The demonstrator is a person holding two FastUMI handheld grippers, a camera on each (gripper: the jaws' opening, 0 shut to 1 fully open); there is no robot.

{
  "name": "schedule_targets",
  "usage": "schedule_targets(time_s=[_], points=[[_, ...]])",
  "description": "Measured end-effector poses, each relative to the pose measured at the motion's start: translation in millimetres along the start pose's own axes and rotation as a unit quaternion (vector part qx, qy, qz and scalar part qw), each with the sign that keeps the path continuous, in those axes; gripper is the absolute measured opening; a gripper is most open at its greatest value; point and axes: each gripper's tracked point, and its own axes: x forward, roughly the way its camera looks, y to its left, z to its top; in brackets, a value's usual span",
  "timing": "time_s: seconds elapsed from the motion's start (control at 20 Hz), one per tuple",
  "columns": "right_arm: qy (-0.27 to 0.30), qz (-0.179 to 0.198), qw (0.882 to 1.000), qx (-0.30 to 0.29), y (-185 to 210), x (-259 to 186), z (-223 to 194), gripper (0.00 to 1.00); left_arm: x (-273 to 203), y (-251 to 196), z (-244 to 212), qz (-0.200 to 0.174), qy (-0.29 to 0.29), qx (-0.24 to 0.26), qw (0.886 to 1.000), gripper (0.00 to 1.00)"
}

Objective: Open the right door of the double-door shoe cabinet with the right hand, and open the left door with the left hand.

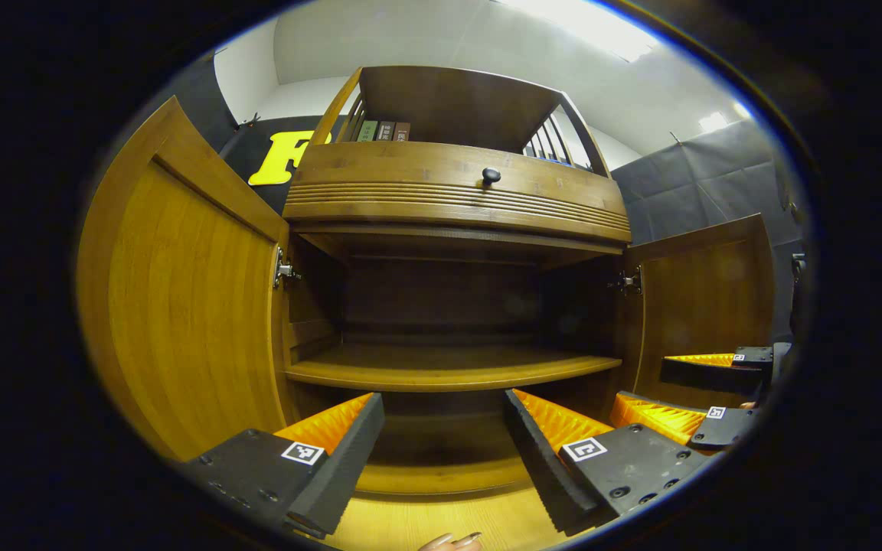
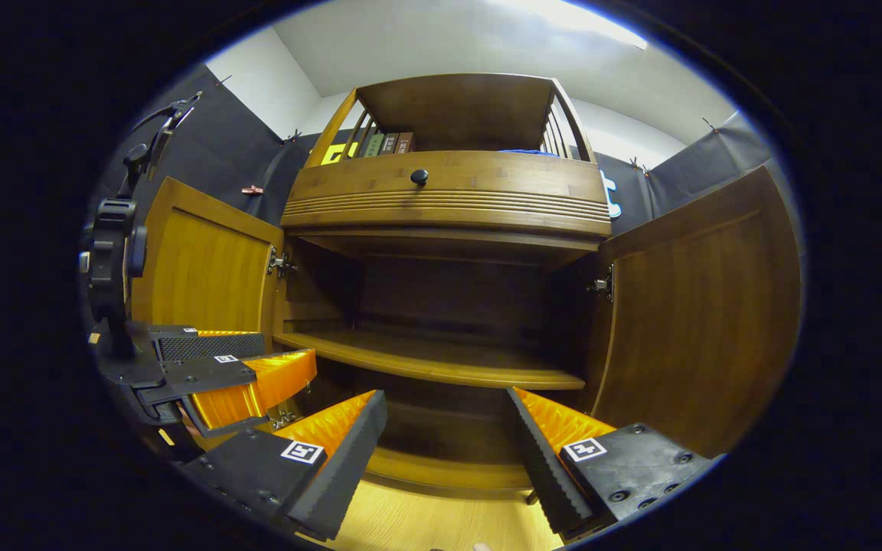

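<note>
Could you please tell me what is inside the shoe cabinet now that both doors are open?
Inside the shoe cabinet only a bare wooden shelf shows, with nothing on it. The space beneath it is dark and partly hidden by the shelf's edge, so I cannot tell what it holds.

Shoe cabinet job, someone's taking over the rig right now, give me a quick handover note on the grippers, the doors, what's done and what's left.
Left gripper: open, holding nothing, in front of the cabinet's open middle.
Right gripper: open, holding nothing, also facing the opening; it shows at the right edge of the left gripper view too.
Left door: swung wide open on its hinge.
Right door: swung wide open as well.
Shoe cabinet: the inner shelf is in plain sight with nothing on it; the top drawer is closed.
Done: both doors appear open.
Left: probably nothing but drawing both grippers back.
</note>
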Motion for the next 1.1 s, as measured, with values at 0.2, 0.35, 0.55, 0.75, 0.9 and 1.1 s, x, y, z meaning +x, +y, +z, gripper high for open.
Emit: schedule_targets(time_s=[0.2,0.35,0.55,0.75,0.9,1.1], points=[[-0.003,0.003,1.000,0.008,1.5,2.7,0.8,0.96,0.2,-0.3,-1.1,-0.001,-0.001,0.008,1.000,0.99],[-0.001,0.006,1.000,0.008,4.4,3.9,0.0,0.95,-0.6,0.1,-1.1,-0.002,-0.001,0.009,1.000,0.99],[-0.001,0.010,1.000,0.007,6.6,4.4,-0.4,0.97,-1.8,0.4,0.7,-0.001,-0.005,0.010,1.000,0.99],[-0.001,0.006,1.000,0.009,5.0,3.8,0.3,0.98,-3.3,0.4,3.3,-0.001,-0.011,0.011,1.000,0.99],[-0.002,0.005,1.000,0.011,4.8,2.1,1.3,0.97,-4.6,2.8,4.3,0.000,-0.013,0.009,1.000,0.97],[-0.005,0.004,1.000,0.008,4.4,0.3,2.7,0.98,-4.4,3.7,4.8,0.001,-0.014,0.007,1.000,0.97]])
